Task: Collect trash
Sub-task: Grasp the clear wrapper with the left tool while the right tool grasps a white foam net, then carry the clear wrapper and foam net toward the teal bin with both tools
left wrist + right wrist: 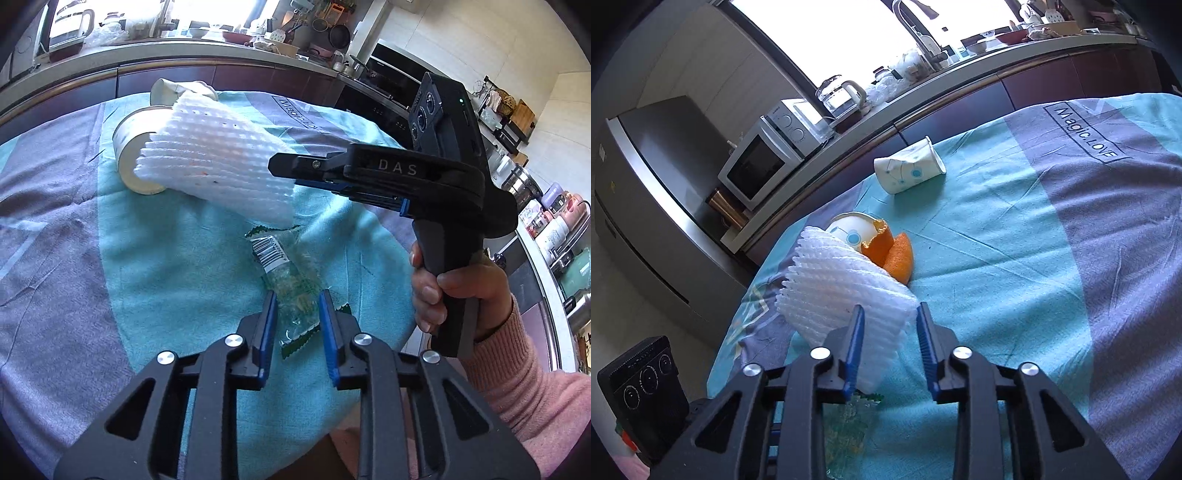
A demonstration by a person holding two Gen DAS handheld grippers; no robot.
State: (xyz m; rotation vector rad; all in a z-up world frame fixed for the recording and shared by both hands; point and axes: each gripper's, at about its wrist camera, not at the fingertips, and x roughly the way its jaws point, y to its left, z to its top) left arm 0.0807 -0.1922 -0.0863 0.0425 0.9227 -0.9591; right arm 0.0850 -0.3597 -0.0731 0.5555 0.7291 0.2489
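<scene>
Left tongs (297, 317) clamped on clear plastic wrapper (291, 280), mid-bench. Right tongs (891, 332) gripping white foam net (842, 291), near bench's left edge.

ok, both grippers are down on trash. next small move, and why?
Probably lift the left gripper a little. Its pads look closed on the clear wrapper, which lies flat on the cloth. The right gripper pinches the foam net, so a short lift would show whether the wrapper comes along.

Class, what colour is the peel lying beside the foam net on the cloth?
The peel is orange, seen best in the right wrist view.
</scene>
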